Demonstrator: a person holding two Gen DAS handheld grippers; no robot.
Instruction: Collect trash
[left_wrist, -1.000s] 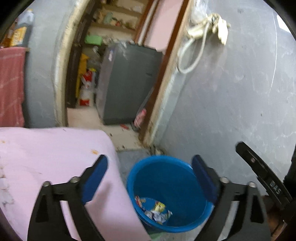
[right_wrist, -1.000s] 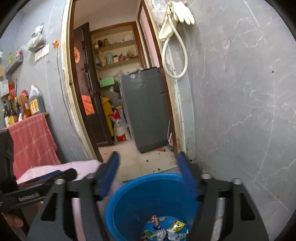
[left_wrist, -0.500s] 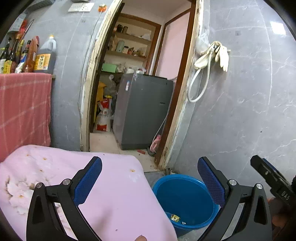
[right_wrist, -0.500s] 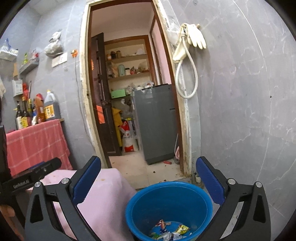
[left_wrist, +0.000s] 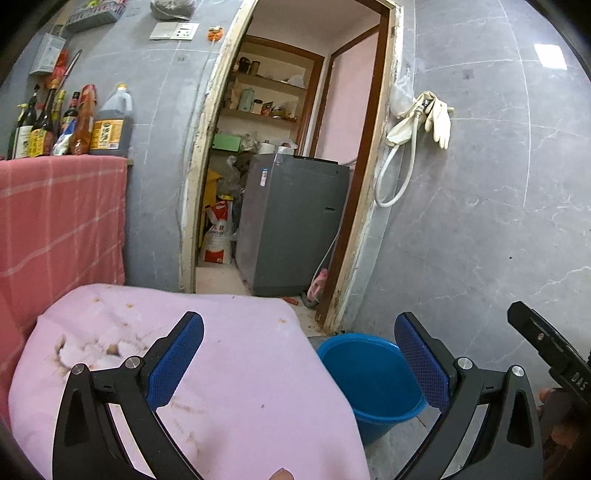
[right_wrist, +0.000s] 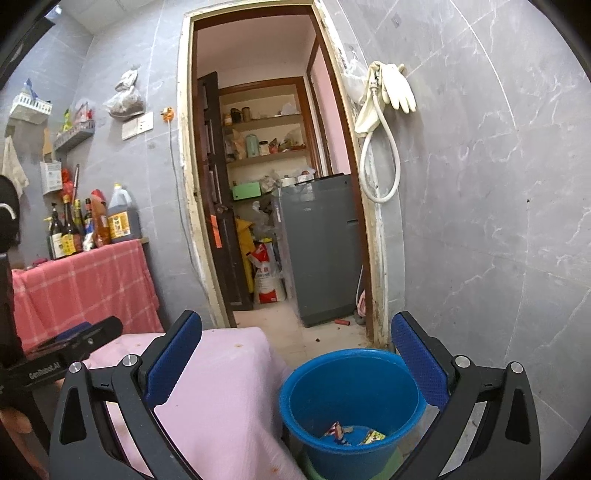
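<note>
Wrappers (right_wrist: 352, 435) lie at the bottom of the blue bucket (right_wrist: 295, 391), just beside the pink table's (left_wrist: 236, 354) right edge. Left claw (left_wrist: 297, 362) and right claw (right_wrist: 295, 360) both gape wide, holding nothing.

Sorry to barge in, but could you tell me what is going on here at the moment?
A person is collecting trash with a handheld claw in each hand. Both the left claw and the right claw are open and hold nothing. A blue bucket stands on the floor beside a table under a pink cloth, with several wrappers lying in its bottom.
</note>
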